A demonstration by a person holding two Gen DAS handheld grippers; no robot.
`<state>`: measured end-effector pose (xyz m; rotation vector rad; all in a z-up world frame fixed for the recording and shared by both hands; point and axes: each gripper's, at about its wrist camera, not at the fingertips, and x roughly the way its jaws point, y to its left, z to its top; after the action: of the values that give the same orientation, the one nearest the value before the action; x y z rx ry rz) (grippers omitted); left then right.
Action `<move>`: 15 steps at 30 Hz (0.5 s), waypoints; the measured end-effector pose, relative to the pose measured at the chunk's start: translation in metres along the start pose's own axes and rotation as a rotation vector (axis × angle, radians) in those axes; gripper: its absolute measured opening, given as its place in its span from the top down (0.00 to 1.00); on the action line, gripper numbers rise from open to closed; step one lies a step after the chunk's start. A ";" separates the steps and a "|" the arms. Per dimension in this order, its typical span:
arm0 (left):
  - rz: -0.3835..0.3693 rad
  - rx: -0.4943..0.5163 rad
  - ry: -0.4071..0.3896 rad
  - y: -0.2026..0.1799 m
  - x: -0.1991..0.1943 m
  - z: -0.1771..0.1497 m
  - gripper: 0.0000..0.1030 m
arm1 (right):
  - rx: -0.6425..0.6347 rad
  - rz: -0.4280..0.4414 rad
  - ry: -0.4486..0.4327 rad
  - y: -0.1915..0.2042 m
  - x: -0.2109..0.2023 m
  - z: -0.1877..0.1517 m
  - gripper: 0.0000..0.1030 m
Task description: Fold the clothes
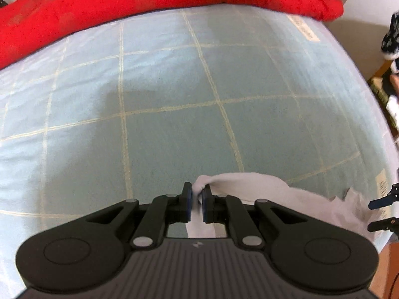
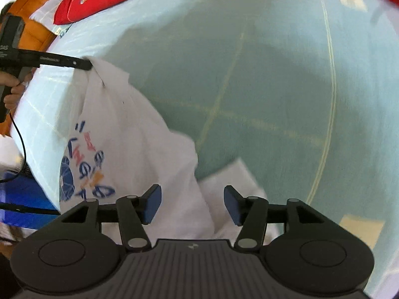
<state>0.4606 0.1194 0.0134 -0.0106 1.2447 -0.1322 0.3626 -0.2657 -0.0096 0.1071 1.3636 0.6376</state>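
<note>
A white T-shirt (image 2: 129, 134) with a blue and orange print hangs over the near side of the bed. My left gripper (image 1: 196, 200) is shut on a bunched corner of the shirt (image 1: 249, 186) and holds it above the sheet; it also shows in the right wrist view (image 2: 87, 64) at the shirt's upper corner. My right gripper (image 2: 192, 203) is open, its blue pads (image 2: 152, 204) on either side of the shirt's lower folds without pinching them. Its fingers (image 1: 381, 200) show at the right edge of the left wrist view.
The bed carries a light blue checked sheet (image 1: 174, 87). A red blanket (image 1: 149, 2) lies along its far side, a red pillow (image 2: 82, 2) at one corner. An orange headboard (image 2: 37, 7) stands behind. Clutter sits beside the bed (image 1: 391, 39).
</note>
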 end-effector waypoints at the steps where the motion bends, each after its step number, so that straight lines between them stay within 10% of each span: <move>1: 0.018 0.001 0.005 -0.003 -0.002 -0.001 0.94 | 0.016 0.016 0.008 -0.005 0.003 -0.005 0.41; 9: 0.032 -0.093 0.050 -0.007 -0.016 -0.019 0.94 | 0.023 0.168 0.087 -0.009 0.041 -0.013 0.37; 13: 0.018 -0.059 0.062 -0.003 -0.015 -0.026 0.94 | 0.062 0.192 0.113 0.003 0.043 -0.006 0.91; 15: -0.005 -0.050 0.071 0.005 -0.015 -0.024 0.94 | 0.076 0.125 0.102 0.013 0.036 -0.002 0.93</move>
<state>0.4332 0.1278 0.0191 -0.0532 1.3183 -0.1066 0.3583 -0.2384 -0.0357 0.2254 1.4882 0.7037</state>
